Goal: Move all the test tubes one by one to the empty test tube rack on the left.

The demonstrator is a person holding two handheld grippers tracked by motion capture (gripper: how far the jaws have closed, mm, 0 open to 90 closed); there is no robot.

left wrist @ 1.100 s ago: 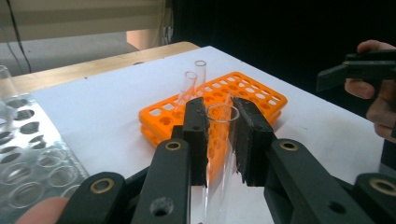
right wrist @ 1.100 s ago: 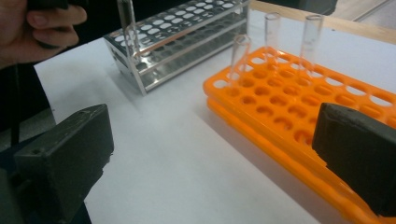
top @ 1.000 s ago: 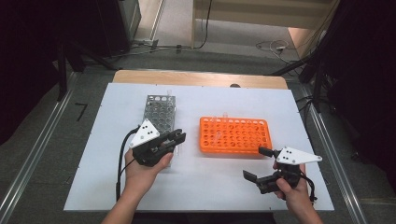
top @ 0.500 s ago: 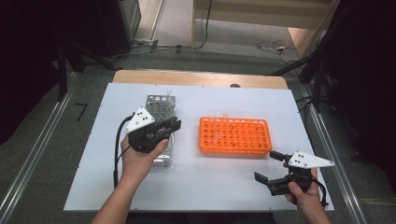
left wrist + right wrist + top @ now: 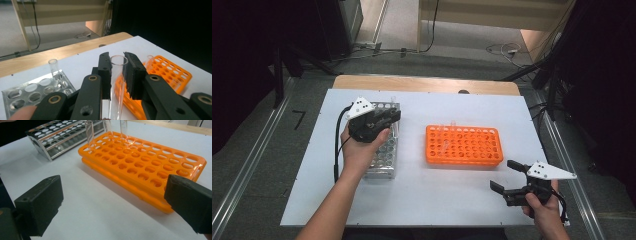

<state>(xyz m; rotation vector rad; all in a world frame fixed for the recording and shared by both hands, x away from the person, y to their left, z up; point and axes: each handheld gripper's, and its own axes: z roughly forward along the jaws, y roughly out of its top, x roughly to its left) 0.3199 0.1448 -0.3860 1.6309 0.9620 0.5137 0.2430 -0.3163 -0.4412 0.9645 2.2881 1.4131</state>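
Since the earlier frames the left gripper has gone up and back over the metal rack, and the right gripper has dropped toward the near right corner of the table.

L gripper: jaws closed on a clear glass test tube, pinched just below its rim, tube roughly upright between the pads. Right gripper view shows R jaws spread wide, nothing between them, parked well apart from the orange rack.

Step in hand, as I read it: moving tubes from metal rack to orange rack, w/ one tube just lifted and held above the metal rack. Orange rack already has a few tubes standing at its far left end; one more tube stands at the far end of the metal rack.

Next move prob calls for carrying the held tube across to the orange rack, keeping it vertical, lining its base up w/ a free hole beside the ones already filled, lowering straight, then releasing. R gripper could steady the orange rack if it shifts.
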